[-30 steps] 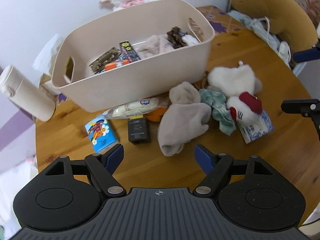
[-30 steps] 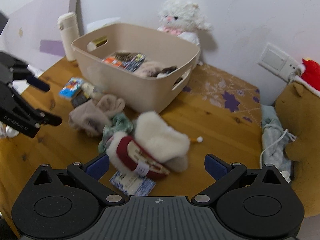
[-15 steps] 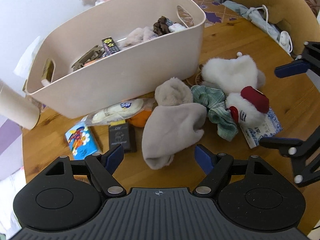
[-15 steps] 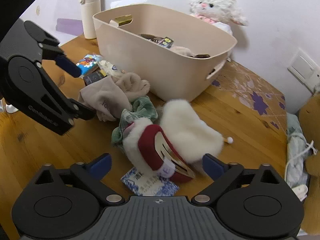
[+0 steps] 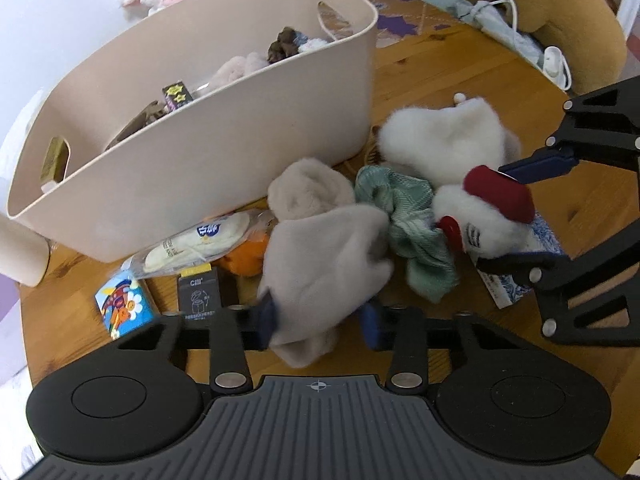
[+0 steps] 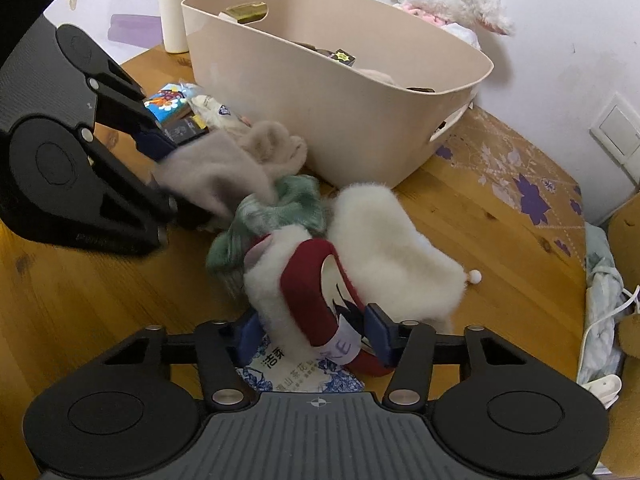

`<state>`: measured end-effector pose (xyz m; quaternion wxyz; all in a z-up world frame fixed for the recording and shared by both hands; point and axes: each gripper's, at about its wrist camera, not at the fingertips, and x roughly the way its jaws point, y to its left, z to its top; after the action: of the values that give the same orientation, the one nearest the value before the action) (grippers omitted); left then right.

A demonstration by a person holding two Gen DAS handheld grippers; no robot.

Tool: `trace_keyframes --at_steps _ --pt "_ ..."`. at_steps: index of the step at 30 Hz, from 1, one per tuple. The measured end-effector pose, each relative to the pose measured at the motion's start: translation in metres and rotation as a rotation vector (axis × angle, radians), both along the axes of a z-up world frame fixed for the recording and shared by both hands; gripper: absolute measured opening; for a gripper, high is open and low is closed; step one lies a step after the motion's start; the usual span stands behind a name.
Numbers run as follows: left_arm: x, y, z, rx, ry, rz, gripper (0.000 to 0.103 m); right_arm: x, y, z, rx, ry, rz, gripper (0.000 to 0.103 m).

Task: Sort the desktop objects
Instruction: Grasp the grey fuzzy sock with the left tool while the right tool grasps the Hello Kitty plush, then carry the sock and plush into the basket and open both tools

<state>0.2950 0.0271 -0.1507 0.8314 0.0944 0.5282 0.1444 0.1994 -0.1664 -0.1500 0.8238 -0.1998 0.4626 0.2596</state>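
Beige bin (image 5: 224,136): sits at the back left of your worktop (image 5: 460,80), already part-filled; loose pieces lie just in front, presumably next to go in.
Small packets (image 5: 124,304): left flat by the bin wall, untouched.
Left hand-held gripper (image 5: 320,318): jaws closing on the low end of the grey sock (image 5: 332,256); pads press the fabric, a grip at the free end that should lift it clear.
Green cloth (image 5: 412,232): lies between the sock and the toy, touching both; it may drag along.
Right hand-held gripper (image 6: 314,334): jaws closing around the red-and-white plush (image 6: 320,292); blue pads meet its red band and white fur, probably the firmest part.
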Motion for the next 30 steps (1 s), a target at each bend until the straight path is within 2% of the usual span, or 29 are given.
trace_keyframes --at_steps 2,8,26,30 --pt "-0.001 0.0 0.001 0.001 -0.001 -0.005 0.017 -0.001 -0.001 0.001 0.002 -0.004 -0.001 0.045" --pt "-0.001 0.003 0.003 -0.009 -0.001 0.016 0.011 -0.006 -0.004 0.009 0.009 -0.017 0.002 0.036" --pt "-0.025 -0.001 0.021 0.001 -0.023 0.033 0.008 -0.025 -0.026 0.041 0.079 -0.062 -0.017 0.032" --pt "-0.036 0.001 0.031 0.008 -0.041 0.038 0.008 -0.024 -0.032 0.053 0.128 -0.05 -0.046 0.032"
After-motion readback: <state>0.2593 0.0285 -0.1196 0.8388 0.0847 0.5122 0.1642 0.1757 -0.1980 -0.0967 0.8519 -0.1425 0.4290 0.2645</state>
